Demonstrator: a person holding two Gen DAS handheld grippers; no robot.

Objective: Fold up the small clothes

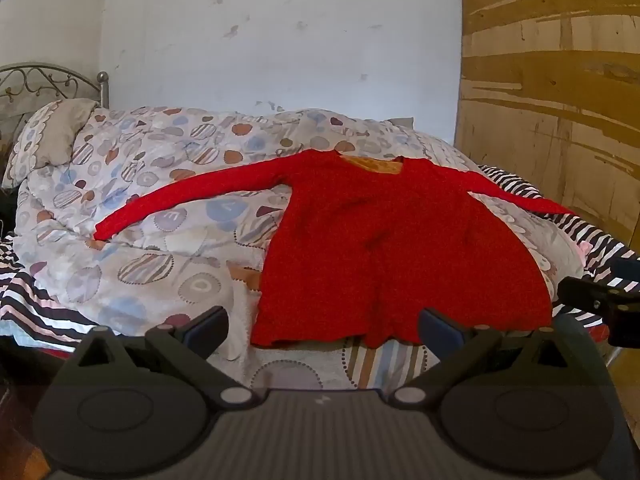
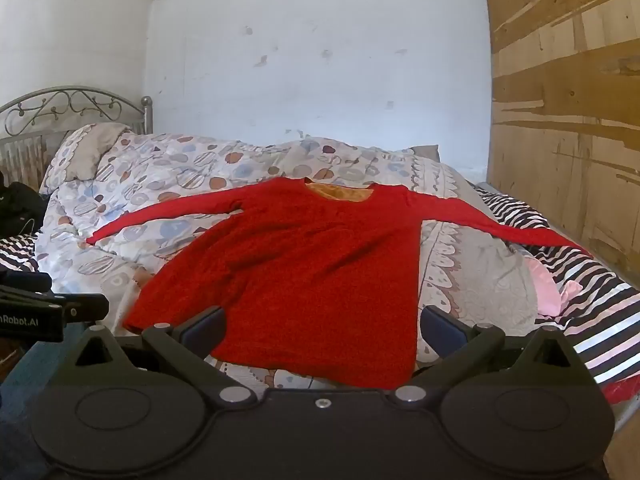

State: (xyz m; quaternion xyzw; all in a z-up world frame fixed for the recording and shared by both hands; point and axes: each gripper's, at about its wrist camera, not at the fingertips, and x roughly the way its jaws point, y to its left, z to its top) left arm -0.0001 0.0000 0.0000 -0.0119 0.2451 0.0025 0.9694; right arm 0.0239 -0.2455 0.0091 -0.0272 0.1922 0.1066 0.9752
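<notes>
Knitwear like this red sweater point(image 2: 304, 264) should handle as soft, light and floppy, we judge: it will sag wherever it is not held, its fuzzy surface should give the pads good purchase, and it may drag the loose duvet point(image 1: 132, 200) beneath it when pulled. We would take hold near a cuff or a shoulder seam to bring each sleeve across the body, then pinch the two hem corners to fold the body up toward the collar. It is a bright red long-sleeved top with an orange lining showing at the round neck, spread flat with the neck away from us, both sleeves stretched out sideways, the right sleeve reaching onto a black-and-white striped sheet point(image 2: 592, 292). It lies across the patterned duvet on the bed, its hem nearest us. Our left gripper point(image 1: 322, 328) and right gripper point(image 2: 322, 328) both hover just short of the hem with jaws spread wide and nothing between them.
</notes>
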